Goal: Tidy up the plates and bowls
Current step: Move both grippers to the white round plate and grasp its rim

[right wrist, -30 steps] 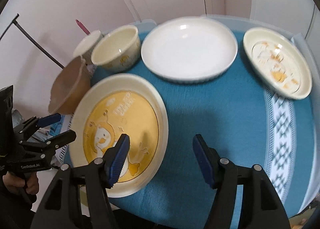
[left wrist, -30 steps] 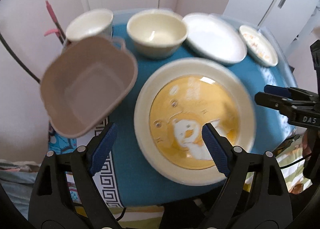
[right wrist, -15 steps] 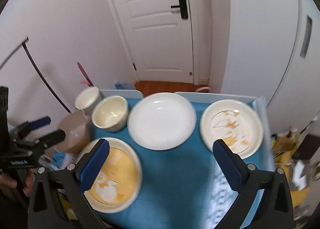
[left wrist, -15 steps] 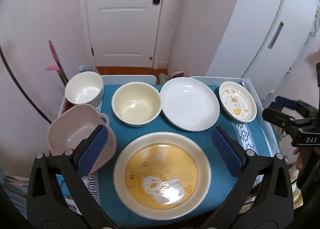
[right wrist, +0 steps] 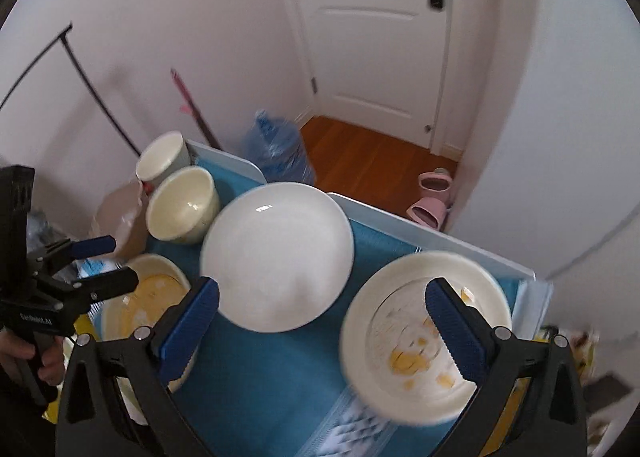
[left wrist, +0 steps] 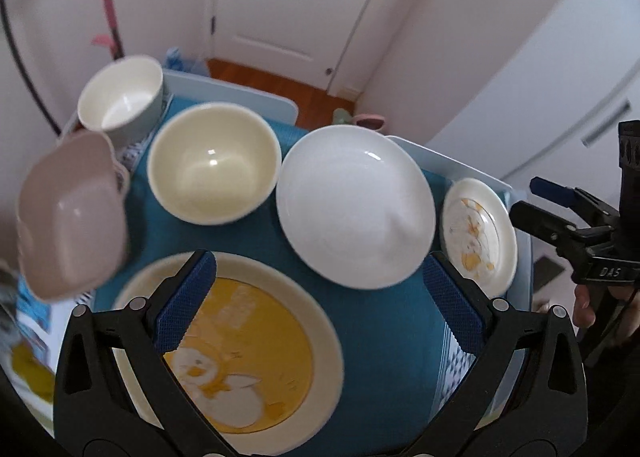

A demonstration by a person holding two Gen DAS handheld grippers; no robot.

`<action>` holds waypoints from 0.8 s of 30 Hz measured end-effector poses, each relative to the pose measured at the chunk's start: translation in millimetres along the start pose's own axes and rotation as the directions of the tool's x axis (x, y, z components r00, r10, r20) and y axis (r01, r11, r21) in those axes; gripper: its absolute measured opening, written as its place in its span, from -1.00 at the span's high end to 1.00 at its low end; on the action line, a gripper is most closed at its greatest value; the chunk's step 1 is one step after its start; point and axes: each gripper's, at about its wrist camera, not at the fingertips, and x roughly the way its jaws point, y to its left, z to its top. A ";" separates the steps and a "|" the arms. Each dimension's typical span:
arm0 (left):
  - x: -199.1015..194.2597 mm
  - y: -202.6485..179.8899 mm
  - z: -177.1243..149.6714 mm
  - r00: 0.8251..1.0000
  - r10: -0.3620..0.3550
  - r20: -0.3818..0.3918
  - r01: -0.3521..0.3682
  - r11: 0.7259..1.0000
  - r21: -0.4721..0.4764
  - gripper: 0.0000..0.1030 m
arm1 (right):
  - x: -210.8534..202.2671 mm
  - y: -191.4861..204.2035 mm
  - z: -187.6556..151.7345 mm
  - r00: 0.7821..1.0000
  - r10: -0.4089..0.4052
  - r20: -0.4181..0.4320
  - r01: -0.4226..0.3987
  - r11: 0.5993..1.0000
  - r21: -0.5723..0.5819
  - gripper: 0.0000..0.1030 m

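On the blue-clothed table (left wrist: 380,321) sit a large yellow duck plate (left wrist: 248,341), a plain white plate (left wrist: 356,209), a small patterned plate (left wrist: 478,233), a cream bowl (left wrist: 214,165), a white-and-grey bowl (left wrist: 120,101) and a tan square bowl (left wrist: 70,213). My left gripper (left wrist: 320,309) is open and empty above the duck plate's far edge. My right gripper (right wrist: 324,333) is open and empty, above the gap between the white plate (right wrist: 276,257) and the small patterned plate (right wrist: 424,337). The right gripper also shows in the left wrist view (left wrist: 560,213).
The table is small, with a white rim (right wrist: 432,233) and drop-offs on all sides. A white door (right wrist: 380,25), wood floor (right wrist: 380,161), pink slippers (right wrist: 432,197) and a blue bag (right wrist: 276,149) lie beyond. A pink-handled tool (left wrist: 110,21) leans at the left wall.
Both grippers rose away from the table, then came back lower and forward over the plates. Both stayed open and empty. The dishes have not moved.
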 end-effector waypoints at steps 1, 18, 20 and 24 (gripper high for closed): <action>7.1 0.4 0.8 1.000 0.000 -0.006 -0.001 1.000 -0.024 -0.96 | 9.0 -5.8 2.8 1.000 0.021 -0.022 -0.021 1.000 -0.017 -0.89; 86.6 13.4 -1.2 0.992 0.050 -0.112 -0.065 0.988 -0.139 0.03 | 115.8 -27.1 10.6 0.959 0.164 -0.232 -0.191 0.976 -0.100 0.28; 89.1 12.0 -2.5 0.992 0.050 -0.116 -0.066 0.988 -0.138 0.04 | 119.6 -29.7 10.4 0.956 0.168 -0.241 -0.196 0.975 -0.100 0.32; 97.9 9.9 -2.3 0.989 0.074 -0.130 -0.091 0.988 -0.129 0.22 | 125.3 -33.0 8.9 0.951 0.172 -0.255 -0.204 0.973 -0.104 0.40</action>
